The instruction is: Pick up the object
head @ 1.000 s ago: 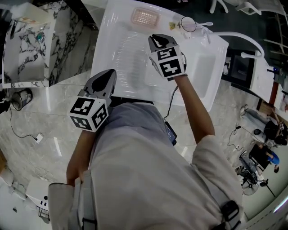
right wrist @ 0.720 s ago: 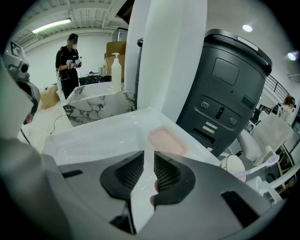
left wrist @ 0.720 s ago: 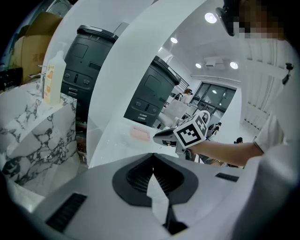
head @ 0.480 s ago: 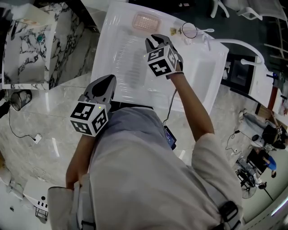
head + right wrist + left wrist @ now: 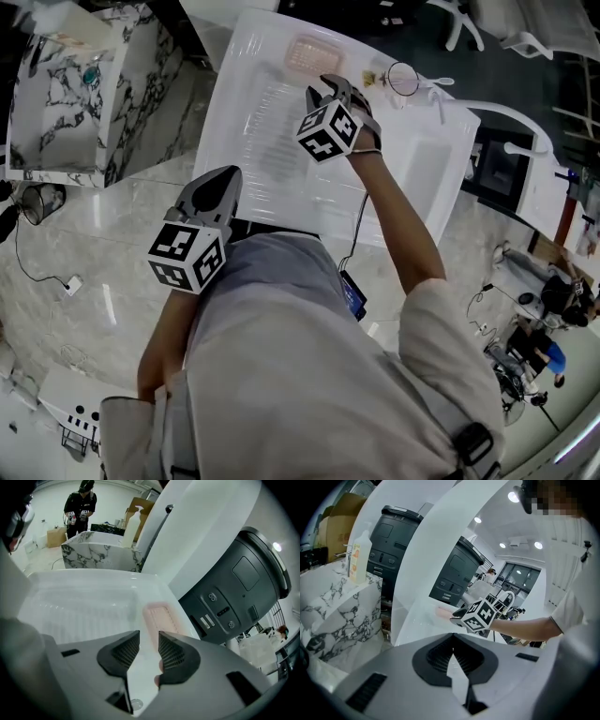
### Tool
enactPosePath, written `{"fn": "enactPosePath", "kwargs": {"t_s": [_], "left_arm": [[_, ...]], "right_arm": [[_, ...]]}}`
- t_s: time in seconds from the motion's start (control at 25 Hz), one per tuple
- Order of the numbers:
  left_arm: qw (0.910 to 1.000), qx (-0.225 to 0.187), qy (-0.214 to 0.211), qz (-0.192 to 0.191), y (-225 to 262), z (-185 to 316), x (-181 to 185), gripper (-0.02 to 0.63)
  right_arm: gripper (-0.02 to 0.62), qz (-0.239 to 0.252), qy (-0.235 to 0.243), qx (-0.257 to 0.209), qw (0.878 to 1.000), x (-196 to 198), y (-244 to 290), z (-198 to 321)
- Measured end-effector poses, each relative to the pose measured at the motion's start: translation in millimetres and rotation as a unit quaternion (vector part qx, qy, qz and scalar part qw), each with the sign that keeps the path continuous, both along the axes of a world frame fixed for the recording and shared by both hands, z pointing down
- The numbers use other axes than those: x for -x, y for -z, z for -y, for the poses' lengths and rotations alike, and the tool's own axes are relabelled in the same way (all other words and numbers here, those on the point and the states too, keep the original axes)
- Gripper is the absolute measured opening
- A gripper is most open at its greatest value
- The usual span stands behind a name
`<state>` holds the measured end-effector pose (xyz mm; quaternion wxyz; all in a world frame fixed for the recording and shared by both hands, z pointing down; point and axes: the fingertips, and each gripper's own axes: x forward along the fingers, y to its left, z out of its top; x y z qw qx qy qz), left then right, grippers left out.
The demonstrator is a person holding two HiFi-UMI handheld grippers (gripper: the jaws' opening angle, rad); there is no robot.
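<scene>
Over the white counter [image 5: 239, 122], the right claw [image 5: 330, 86] had just been opening, empty, near the pink tray [image 5: 307, 53], which was not yet picked up. The left claw [image 5: 223, 174] hung closed, well back.

A tray [image 5: 307, 53] is set at the drainboard's [image 5: 251, 131] far edge; a marble block [image 5: 66, 103] is placed left of it.

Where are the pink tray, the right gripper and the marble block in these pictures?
pink tray [image 5: 161, 618]: right gripper view, on its middle.
right gripper [image 5: 336, 89]: head view, midway between its fingertips.
marble block [image 5: 66, 98]: head view, on its veined face.
</scene>
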<state>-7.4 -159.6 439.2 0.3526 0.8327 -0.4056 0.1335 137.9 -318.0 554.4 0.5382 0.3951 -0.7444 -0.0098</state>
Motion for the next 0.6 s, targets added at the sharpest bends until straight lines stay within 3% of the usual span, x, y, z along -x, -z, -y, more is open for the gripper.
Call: {"fn": "enactPosePath", "kwargs": {"t_s": [0.2,0.6], "left_arm": [[1.0000,0.007,0.002,0.001,-3.5,-2.4,2.3,0.003],[0.9997,0.022,0.002,0.005,-11.9,-8.6,-1.4,0.003]], "right_arm": [[0.155,-0.044,0.035,-0.019,0.998,0.0,-6.8,9.4],[0.222,-0.050,0.051,-0.006,0.997,4.3,-25.6,21.3]]}}
